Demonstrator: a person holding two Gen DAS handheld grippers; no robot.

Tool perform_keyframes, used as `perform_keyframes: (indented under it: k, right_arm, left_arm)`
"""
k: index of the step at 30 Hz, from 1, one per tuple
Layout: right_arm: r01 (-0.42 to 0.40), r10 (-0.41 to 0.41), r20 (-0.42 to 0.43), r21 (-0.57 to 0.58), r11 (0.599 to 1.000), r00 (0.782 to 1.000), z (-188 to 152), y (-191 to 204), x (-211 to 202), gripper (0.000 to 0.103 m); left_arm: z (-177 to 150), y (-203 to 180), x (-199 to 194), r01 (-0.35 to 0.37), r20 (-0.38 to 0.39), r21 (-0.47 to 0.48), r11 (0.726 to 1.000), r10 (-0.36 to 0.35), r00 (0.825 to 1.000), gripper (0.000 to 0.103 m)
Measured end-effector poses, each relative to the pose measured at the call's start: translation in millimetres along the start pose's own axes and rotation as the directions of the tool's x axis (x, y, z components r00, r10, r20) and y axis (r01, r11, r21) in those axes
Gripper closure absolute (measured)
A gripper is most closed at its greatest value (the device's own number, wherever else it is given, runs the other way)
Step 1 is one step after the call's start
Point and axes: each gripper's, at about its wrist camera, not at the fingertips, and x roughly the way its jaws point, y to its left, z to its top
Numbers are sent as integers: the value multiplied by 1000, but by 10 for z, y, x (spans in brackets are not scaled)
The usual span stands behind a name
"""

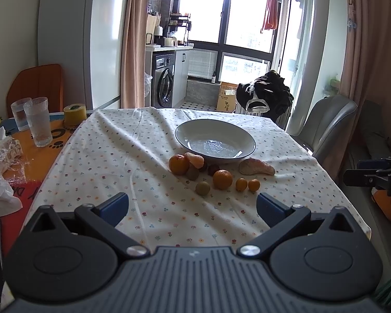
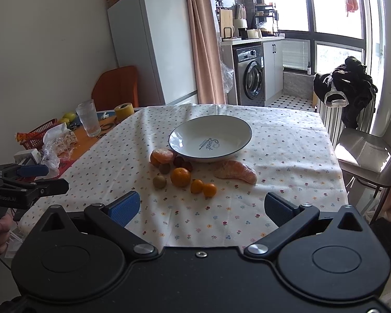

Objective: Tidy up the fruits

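Over the near edge of the table: both my grippers, nothing in either one.
Left gripper (image 1: 193, 203): jaws spread wide, empty, hanging short of the fruit.
Right gripper (image 2: 202, 207): same deal, wide open, empty (blue pads facing each other across bare cloth).
Bowl (image 2: 243, 127): white with a dark rim, empty, sitting mid-table on the dotted tablecloth (image 2: 286, 156).
Fruit pile: bunched just in front of the bowl, none of it inside.
Mandarin (image 2: 180, 176): front of the pile, with two kumquats (image 2: 203, 187) just to its right.
Green fruit (image 2: 159, 181): just left of the mandarin, closest to me on that side.
Peeled segment (image 2: 236, 172): big one, lying alone to the right, near the bowl's rim.
Smaller peeled piece (image 2: 162, 155): resting on top of another orange at the bowl's left edge.
Glasses (image 1: 36, 121): off to the left on the orange mat, well apart from the fruit.
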Motion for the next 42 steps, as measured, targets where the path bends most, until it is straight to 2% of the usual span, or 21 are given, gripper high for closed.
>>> perform_keyframes:
  k: [9,26,42]
  right_arm:
    - [43,-43,-2,-4,999,999,-6,0,11,0]
    - [38,-38,-4,-5,999,999,-25,19,28,0]
    - [45,-46,10,3,999,999,-29,-29,42,0]
  left_arm:
    - [7,11,-30,20,8,-13,1000,-20,1000,0]
    - [-1,32,-37,17,7,-17,1000,-16,1000,0]
    - [13,-33,-79,46,20,-14,999,-46,999,0]
